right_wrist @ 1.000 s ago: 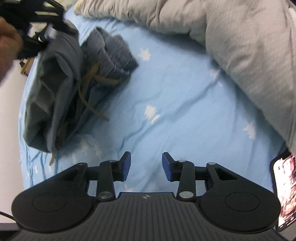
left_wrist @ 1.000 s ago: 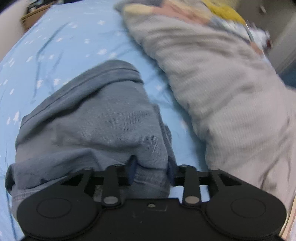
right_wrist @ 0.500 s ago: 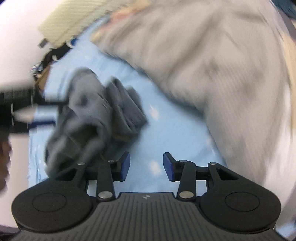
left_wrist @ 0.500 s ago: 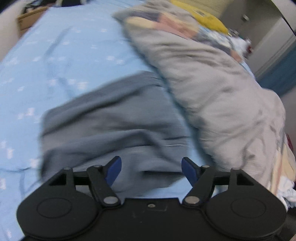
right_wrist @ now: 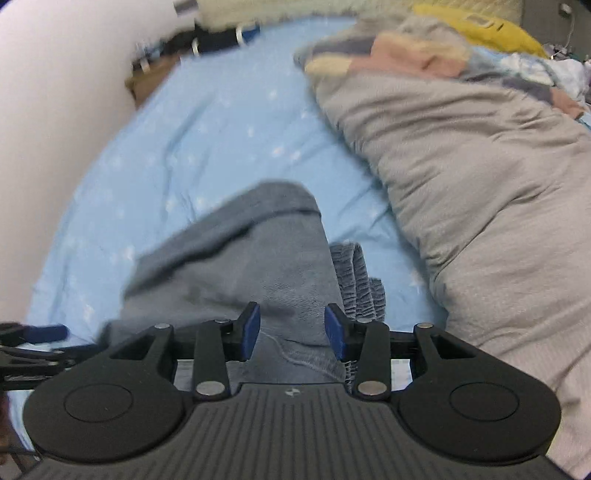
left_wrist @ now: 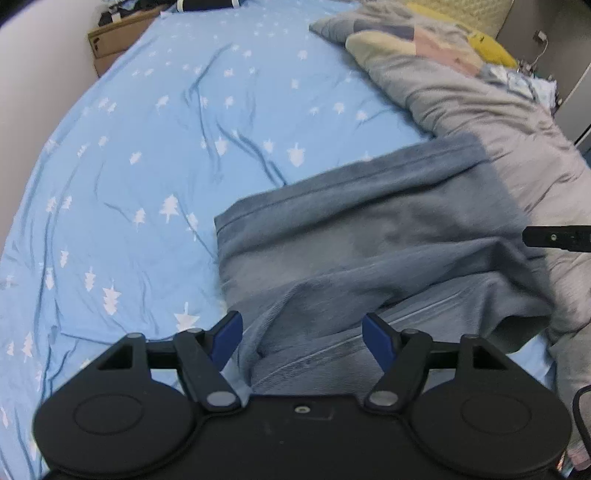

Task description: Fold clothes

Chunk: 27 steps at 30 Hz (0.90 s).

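Left wrist view first: our left gripper (left_wrist: pixel 302 338) hangs over the blue-grey garment (left_wrist: pixel 369 236), which lies on the blue star-print sheet (left_wrist: pixel 147 147) with its far end reaching the grey duvet (left_wrist: pixel 517 129). Its jaws stand wide, having just been opening; cloth lies beneath the gap, untouched by either pad. We also see a cardboard box (left_wrist: pixel 110 40) by the wall.

Right wrist view, blurred: our right gripper (right_wrist: pixel 291 332) stands at a narrower gap over the garment (right_wrist: pixel 251 258); fabric fills the gap, but we cannot tell whether the pads pinch it. Only here we see the gathered waistband (right_wrist: pixel 358 284) and a yellow cushion (right_wrist: pixel 480 26).
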Each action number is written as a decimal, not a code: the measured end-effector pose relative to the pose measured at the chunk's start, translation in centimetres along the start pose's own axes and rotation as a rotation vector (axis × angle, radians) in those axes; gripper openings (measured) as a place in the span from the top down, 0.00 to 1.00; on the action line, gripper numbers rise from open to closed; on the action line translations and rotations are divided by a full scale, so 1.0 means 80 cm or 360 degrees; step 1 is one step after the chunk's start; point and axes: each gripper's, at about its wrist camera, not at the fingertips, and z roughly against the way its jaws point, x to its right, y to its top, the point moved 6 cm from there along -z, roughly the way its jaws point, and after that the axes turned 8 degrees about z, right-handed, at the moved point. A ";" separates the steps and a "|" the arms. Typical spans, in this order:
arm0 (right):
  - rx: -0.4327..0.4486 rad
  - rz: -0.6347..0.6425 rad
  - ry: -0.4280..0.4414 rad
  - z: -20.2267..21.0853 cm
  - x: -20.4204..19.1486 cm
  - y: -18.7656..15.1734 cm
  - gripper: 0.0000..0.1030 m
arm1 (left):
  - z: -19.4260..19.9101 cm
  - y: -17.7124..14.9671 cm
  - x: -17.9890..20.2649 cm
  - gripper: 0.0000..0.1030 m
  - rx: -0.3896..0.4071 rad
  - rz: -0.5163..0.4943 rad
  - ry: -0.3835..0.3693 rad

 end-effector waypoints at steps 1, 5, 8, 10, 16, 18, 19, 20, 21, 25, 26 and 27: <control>-0.0042 0.0019 -0.0035 -0.011 0.003 -0.002 0.60 | -0.007 -0.001 -0.002 0.33 -0.0023 -0.0001 -0.0006; -0.0138 -0.0012 -0.0083 -0.042 0.022 -0.012 0.60 | -0.030 -0.005 -0.010 0.33 -0.0078 -0.0013 -0.0035; -0.0193 -0.0067 -0.0091 -0.064 0.037 -0.019 0.54 | -0.039 -0.008 -0.014 0.33 -0.0092 -0.0029 -0.0066; -0.0222 -0.0078 -0.0109 -0.080 0.048 -0.025 0.46 | -0.043 -0.009 -0.014 0.33 -0.0098 -0.0053 -0.0075; -0.0252 -0.0262 0.0004 -0.109 0.076 -0.040 0.36 | -0.043 -0.003 -0.009 0.35 -0.0071 -0.0186 -0.0063; -0.0224 -0.0194 0.0043 -0.096 0.073 -0.036 0.37 | -0.046 0.000 -0.007 0.39 -0.0084 -0.0216 -0.0085; -0.0204 -0.0126 0.0049 -0.086 0.070 -0.034 0.39 | -0.048 0.002 -0.005 0.40 -0.0092 -0.0232 -0.0097; -0.0178 -0.0020 0.0040 -0.072 0.064 -0.031 0.42 | -0.051 0.002 -0.003 0.43 -0.0116 -0.0267 -0.0131; -0.0152 0.0086 0.0031 -0.057 0.058 -0.028 0.42 | -0.052 0.001 0.000 0.46 -0.0133 -0.0311 -0.0157; 0.0004 0.0464 0.0109 -0.005 0.025 -0.018 0.42 | -0.054 0.005 0.008 0.49 -0.0131 -0.0449 -0.0192; 0.0025 0.0545 0.0159 0.003 0.014 -0.017 0.42 | -0.056 0.005 0.009 0.50 -0.0131 -0.0453 -0.0200; 0.0031 0.0618 0.0202 0.006 0.003 -0.017 0.43 | -0.058 0.006 0.010 0.52 -0.0131 -0.0458 -0.0208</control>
